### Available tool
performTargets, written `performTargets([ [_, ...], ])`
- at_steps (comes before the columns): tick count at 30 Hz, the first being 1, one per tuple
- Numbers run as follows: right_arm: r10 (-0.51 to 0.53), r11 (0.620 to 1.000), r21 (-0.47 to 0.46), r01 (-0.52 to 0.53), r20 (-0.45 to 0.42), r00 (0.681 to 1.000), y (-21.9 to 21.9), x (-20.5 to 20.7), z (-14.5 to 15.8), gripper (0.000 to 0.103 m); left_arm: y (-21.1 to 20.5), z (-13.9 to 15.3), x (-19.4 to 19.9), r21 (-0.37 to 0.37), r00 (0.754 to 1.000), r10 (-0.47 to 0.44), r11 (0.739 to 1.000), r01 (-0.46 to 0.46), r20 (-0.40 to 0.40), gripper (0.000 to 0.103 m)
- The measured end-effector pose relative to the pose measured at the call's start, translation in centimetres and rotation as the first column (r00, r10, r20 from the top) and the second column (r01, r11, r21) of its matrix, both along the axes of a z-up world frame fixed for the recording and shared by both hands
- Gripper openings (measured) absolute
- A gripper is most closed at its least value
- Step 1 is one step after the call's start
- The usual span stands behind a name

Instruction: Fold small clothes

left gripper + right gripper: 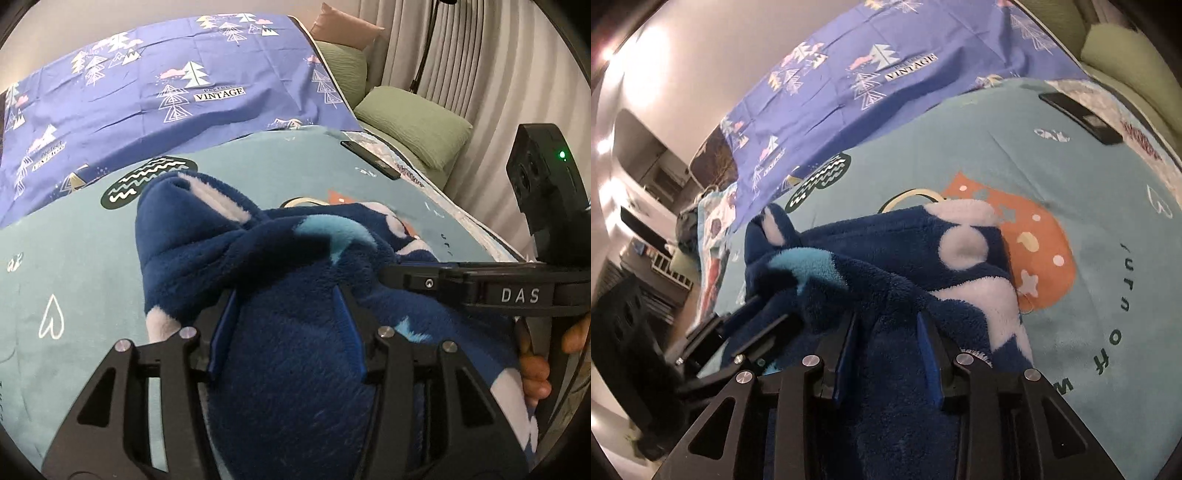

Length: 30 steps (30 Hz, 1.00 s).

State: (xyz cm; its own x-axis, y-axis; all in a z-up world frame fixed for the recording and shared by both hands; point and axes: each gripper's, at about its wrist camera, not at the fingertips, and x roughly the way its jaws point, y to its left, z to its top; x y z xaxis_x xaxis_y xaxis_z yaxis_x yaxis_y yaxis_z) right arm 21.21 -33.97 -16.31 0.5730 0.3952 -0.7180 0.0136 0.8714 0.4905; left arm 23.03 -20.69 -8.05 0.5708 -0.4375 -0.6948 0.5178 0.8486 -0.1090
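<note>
A dark blue fleece garment (221, 240) with white and light blue patches lies bunched on the light blue bedsheet (74, 258). My left gripper (284, 291) is shut on a thick fold of the fleece, which fills the gap between its blue pads. In the right wrist view the garment (905, 229) spreads ahead over the sheet's orange print. My right gripper (886, 315) holds another fold between its pads, set narrower than the left. The two grippers sit close side by side. The garment's lower part is hidden under them.
A black phone (369, 158) lies on the sheet at the far right. A purple-blue printed sheet (147, 92) covers the far half of the bed. Green pillows (413, 118) and a curtain stand at the right. A hand (535, 369) grips the right tool.
</note>
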Motion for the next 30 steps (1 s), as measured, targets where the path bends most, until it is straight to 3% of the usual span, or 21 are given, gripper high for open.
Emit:
performTargets([
  [8,-0.001,1.0,-0.003,0.001,0.009,1.0,-0.2,-0.2,0.5,0.033,0.1,0.8,-0.1,0.02,1.0,0.019,1.0,-0.019,0.022,0.053],
  [14,-0.038,0.996,-0.08,0.044,0.079,0.996,0.4,-4.2,4.8,0.035,0.9,3.8,-2.7,0.051,0.996,0.066,0.996,-0.069,0.053,0.053],
  [17,-0.003,0.996,-0.09,0.019,0.166,0.986,0.6,-8.3,8.0,0.037,1.4,5.6,-4.9,0.035,0.996,0.053,0.998,-0.055,0.072,0.056],
  [22,0.012,0.98,-0.198,0.033,0.223,0.975,0.6,-13.4,10.0,0.059,2.1,7.7,-8.7,0.024,0.993,0.043,0.999,-0.046,0.107,0.064],
  [26,0.002,0.976,-0.212,0.039,0.191,0.982,0.1,-16.1,9.2,0.063,2.8,8.4,-11.1,0.01,0.994,0.039,0.999,-0.04,0.104,0.068],
  [30,0.01,0.978,-0.207,0.026,0.17,0.985,-0.5,-17.8,8.1,0.077,2.9,8.5,-12.8,0.03,0.993,0.027,0.999,-0.03,0.111,0.071],
])
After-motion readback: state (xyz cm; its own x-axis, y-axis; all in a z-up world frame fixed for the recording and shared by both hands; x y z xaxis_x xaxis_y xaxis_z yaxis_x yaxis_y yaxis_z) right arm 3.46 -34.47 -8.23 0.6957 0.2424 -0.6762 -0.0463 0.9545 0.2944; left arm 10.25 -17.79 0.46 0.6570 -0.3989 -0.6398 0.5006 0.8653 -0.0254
